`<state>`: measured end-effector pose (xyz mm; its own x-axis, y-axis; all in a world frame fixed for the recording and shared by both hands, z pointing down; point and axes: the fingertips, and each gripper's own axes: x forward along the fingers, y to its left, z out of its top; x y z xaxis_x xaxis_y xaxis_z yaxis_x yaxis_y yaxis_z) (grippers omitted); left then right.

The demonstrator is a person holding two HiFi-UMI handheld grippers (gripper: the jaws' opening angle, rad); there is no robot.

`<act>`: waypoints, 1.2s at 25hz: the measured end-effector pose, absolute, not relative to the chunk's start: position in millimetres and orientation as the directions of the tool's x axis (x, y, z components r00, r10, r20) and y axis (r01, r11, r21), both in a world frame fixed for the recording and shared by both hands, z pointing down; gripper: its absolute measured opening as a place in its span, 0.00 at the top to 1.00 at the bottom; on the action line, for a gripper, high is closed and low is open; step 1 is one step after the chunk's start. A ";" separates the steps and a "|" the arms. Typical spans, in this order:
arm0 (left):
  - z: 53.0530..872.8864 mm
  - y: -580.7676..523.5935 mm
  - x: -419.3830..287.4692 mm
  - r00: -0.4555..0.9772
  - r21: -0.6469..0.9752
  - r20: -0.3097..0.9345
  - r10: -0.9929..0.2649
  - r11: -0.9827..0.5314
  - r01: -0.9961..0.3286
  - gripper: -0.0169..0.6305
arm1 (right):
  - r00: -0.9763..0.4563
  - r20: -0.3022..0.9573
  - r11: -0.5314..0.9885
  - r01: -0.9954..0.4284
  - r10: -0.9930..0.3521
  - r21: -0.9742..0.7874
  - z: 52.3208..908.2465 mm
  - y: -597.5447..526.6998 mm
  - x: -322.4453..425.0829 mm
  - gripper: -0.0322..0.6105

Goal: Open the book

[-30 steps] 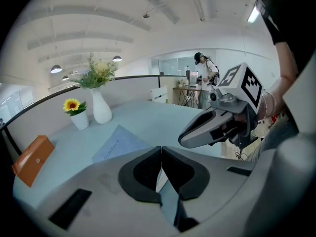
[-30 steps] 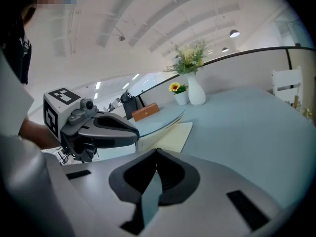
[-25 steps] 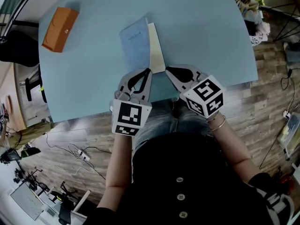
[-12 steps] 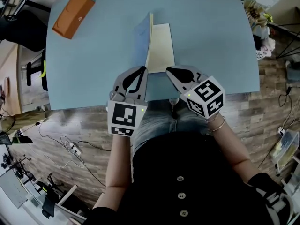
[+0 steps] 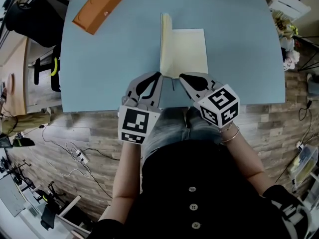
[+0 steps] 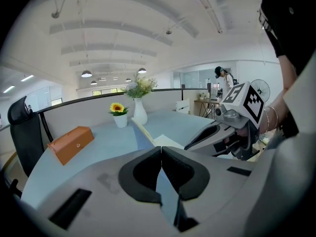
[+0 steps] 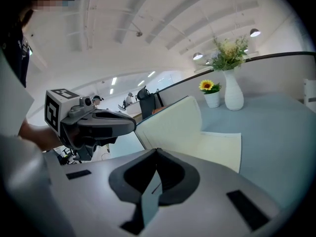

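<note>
The book (image 5: 189,51) lies open on the light blue table (image 5: 99,73). Its right cream page lies flat, and its left part (image 5: 164,44) stands nearly upright on edge. Both grippers sit at the book's near edge, side by side. My left gripper (image 5: 155,77) is shut with nothing between its tips, just left of the book's corner. My right gripper (image 5: 182,77) is shut too, and empty, at the flat page's near edge. In the right gripper view the upright leaf (image 7: 173,125) rises beside the flat page (image 7: 219,144). The left gripper view shows the book (image 6: 148,135) ahead of the jaws.
An orange box (image 5: 97,3) lies at the table's far left. A white pot with a sunflower (image 6: 119,116) and a white vase (image 6: 139,113) stand at the far edge. A black chair (image 6: 22,132) is at the left side. The table's near edge is right under my grippers.
The book's left part has swung up from a slight tilt to nearly upright, baring the whole right page. Both grippers stayed shut at the book's near edge.
</note>
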<state>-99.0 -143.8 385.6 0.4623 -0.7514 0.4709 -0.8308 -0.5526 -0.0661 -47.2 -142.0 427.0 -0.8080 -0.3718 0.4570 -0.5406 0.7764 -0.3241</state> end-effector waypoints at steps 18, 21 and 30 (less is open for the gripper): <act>403.5 -135.9 -142.1 0.520 0.002 0.468 -0.714 -0.588 -0.809 0.95 | -0.762 0.497 0.753 -0.595 -0.415 -0.283 424.2 -143.5 -94.1 0.95; 409.3 -135.3 -148.9 0.524 0.020 0.477 -0.706 -0.587 -0.809 0.95 | -0.754 0.509 0.745 -0.603 -0.415 -0.286 429.1 -144.4 -96.3 0.95; 420.4 -135.6 -164.2 0.549 0.098 0.476 -0.687 -0.580 -0.809 0.95 | -0.747 0.532 0.743 -0.603 -0.399 -0.290 438.1 -143.5 -116.2 0.95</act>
<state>-164.2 -135.6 420.4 0.5495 -0.6868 0.4757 -0.8090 -0.5796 0.0976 -116.2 -143.5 438.1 -0.7471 -0.3985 0.5321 -0.6032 0.7428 -0.2905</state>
